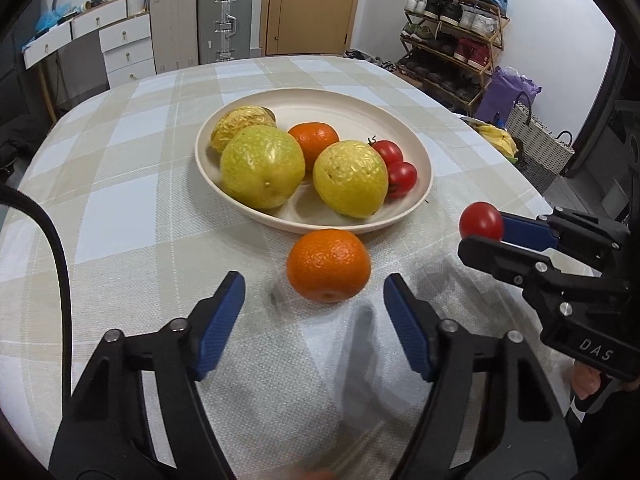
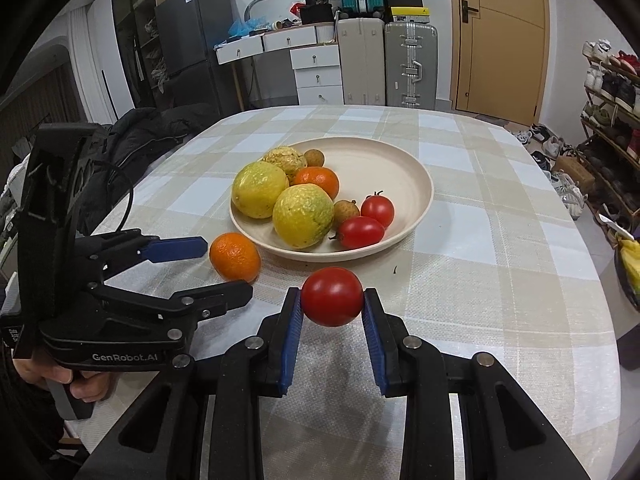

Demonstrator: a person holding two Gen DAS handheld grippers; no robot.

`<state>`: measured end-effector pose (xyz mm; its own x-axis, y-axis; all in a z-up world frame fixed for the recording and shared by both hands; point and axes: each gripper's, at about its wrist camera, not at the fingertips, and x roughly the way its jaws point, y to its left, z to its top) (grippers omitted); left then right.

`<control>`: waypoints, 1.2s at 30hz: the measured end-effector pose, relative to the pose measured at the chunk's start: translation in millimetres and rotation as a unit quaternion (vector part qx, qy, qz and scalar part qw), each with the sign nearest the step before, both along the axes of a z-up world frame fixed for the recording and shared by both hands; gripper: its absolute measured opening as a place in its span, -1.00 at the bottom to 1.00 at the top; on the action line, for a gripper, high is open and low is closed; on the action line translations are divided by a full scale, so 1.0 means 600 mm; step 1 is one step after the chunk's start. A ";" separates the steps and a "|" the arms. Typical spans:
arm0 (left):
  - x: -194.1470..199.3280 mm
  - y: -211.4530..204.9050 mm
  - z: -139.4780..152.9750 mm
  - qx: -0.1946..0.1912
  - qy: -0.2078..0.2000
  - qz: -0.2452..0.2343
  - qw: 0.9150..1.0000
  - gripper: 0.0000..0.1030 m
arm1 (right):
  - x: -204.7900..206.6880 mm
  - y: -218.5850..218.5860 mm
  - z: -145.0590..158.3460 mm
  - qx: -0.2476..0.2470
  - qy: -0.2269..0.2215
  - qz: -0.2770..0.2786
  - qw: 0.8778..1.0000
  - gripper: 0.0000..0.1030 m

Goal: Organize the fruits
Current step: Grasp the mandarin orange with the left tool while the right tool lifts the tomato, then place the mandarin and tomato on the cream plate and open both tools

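My right gripper (image 2: 332,310) clamps tomato (image 2: 331,296) above cloth, short of plate (image 2: 416,216). My left gripper (image 1: 314,298) spread, orange (image 1: 328,265) just ahead. Only right view reveals longans (image 2: 346,208) on plate.

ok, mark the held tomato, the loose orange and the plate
held tomato (image 2: 332,297), right wrist view, front face between the pads
loose orange (image 1: 328,265), left wrist view, centre of peel
plate (image 1: 348,114), left wrist view, bare inner wall

Beige-and-white checked tablecloth (image 1: 140,200), cream plate (image 2: 400,168), orange tangerine (image 1: 328,266), red tomato (image 2: 332,297), blue-padded black grippers.
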<state>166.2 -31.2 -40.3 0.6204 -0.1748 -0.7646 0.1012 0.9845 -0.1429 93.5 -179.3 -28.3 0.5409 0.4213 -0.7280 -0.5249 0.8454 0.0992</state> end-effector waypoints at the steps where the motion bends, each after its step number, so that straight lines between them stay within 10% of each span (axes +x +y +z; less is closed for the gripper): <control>1: 0.000 0.000 -0.001 -0.003 0.002 -0.002 1.000 -0.07 | 0.000 -0.001 0.000 -0.001 0.000 0.000 1.000 -0.40; 2: 0.002 0.000 -0.002 -0.015 0.003 -0.013 1.000 -0.28 | 0.000 -0.001 0.001 -0.001 0.000 0.000 1.000 -0.40; 36: -0.022 0.008 0.053 -0.016 -0.054 -0.012 0.998 -0.29 | 0.022 0.001 0.004 0.030 -0.005 -0.005 1.000 -0.40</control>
<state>152.8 -26.3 -8.7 0.6943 -0.2129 -0.6875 0.1404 0.9770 -0.1607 106.5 -178.9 -26.1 0.5526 0.4586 -0.6959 -0.5175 0.8433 0.1449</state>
